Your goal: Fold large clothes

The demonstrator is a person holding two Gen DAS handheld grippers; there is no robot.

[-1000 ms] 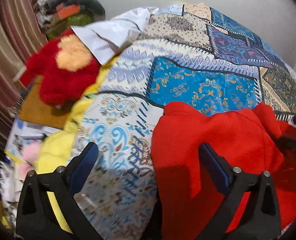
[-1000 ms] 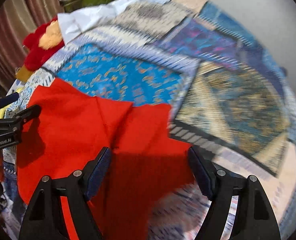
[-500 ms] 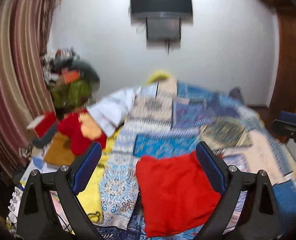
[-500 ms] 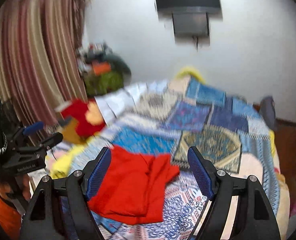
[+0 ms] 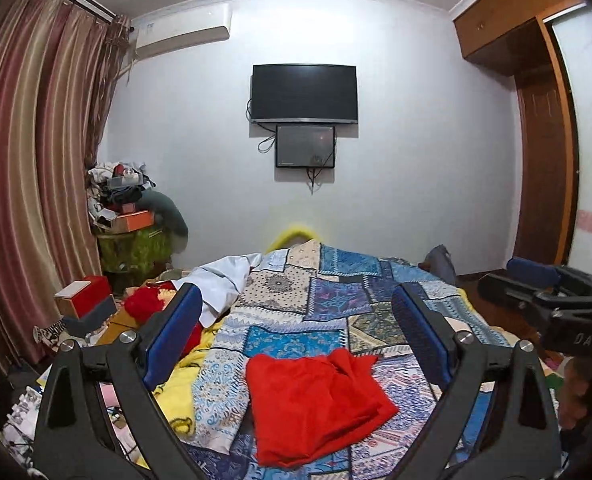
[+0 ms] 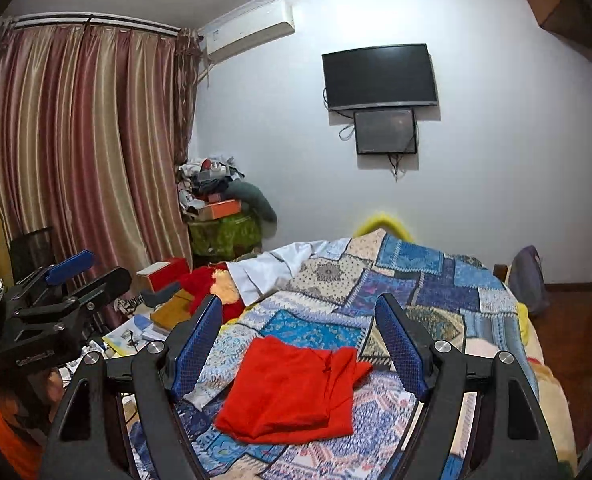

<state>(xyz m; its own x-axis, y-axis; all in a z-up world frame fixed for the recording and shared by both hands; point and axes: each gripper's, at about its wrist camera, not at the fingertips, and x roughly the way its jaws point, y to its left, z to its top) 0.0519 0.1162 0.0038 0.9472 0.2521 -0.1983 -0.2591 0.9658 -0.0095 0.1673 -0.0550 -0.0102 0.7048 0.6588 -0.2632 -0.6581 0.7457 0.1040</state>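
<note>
Meanwhile, a soft red garment (image 5: pixel 315 400) lies roughly folded on the patchwork quilt (image 5: pixel 335 300), both grippers (image 5: pixel 296 344) (image 6: pixel 299 344) held above it, gaping empty.

A pale wall (image 5: pixel 415 140) faces me, with a dark television (image 5: pixel 303 94) mounted on it and a smaller screen (image 5: pixel 305 146) just below, cables hanging down. An air conditioner (image 5: pixel 182 34) sits high near the corner. Striped reddish curtains (image 5: pixel 28 184) cover the left side. A wooden wardrobe (image 5: pixel 535 152) stands on the right. A patchwork bedspread (image 5: pixel 335 292) covers the bed, and a heap of boxes and clothes (image 5: pixel 128 216) fills the corner.
</note>
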